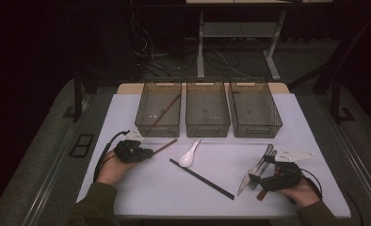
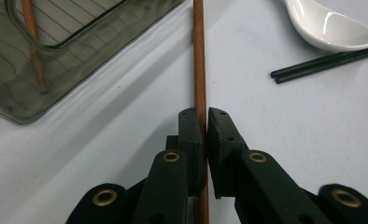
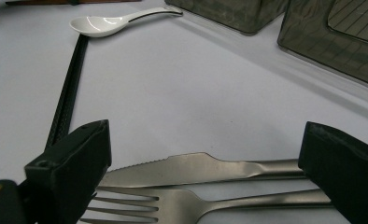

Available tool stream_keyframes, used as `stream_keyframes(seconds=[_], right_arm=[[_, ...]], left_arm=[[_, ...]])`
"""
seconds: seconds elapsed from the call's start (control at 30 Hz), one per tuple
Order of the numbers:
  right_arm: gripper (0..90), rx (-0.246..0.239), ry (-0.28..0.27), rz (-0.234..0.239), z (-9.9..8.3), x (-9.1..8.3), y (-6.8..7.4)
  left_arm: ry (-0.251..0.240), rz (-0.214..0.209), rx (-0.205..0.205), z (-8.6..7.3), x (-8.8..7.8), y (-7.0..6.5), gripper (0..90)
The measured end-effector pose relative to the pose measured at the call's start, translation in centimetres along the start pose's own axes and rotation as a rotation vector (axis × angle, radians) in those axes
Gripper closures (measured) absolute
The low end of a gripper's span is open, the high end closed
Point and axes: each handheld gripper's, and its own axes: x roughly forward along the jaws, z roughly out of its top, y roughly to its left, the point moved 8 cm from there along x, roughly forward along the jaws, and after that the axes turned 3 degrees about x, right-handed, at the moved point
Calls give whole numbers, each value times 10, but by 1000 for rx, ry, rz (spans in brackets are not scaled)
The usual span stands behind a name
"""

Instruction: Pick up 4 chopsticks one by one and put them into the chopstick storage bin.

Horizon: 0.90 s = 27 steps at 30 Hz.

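1. Chopstick, the brown wooden one, is pinched between the left gripper's jaws, which are closed on it near one end; its long axis runs straight up the middle of the left gripper view, in line with the jaws.
2. From the jaws outward, its free end points to the top of that view, passing just beside the corner of the left bin at upper left, where a second brown chopstick already lies.
3. In the high view the left gripper sits at lower left on the white surface, the held stick slanting up and right toward that bin, which is near. The left hand is plainly the nearer one, so the move likely calls for a lift and a short carry up the frame.
4. The right gripper has its jaws spread wide, straddling the knife and fork without pressing on either.
5. The white spoon and black chopsticks lie apart, centre frame.
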Motion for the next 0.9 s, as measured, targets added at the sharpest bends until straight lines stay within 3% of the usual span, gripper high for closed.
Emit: stream_keyframes(seconds=[0.3, 0.47, 0.9], right_arm=[[25, 10, -21, 18, -1, -2, 6], [25, 1, -22, 13, -2, 2, 8], [25, -12, -24, 17, -2, 3, 8]], left_arm=[[-12, -7, 8, 4, -6, -4, 836], [-5, 0, -9, 6, -8, -4, 835], [-32, -36, -35, 15, -23, -11, 835]])
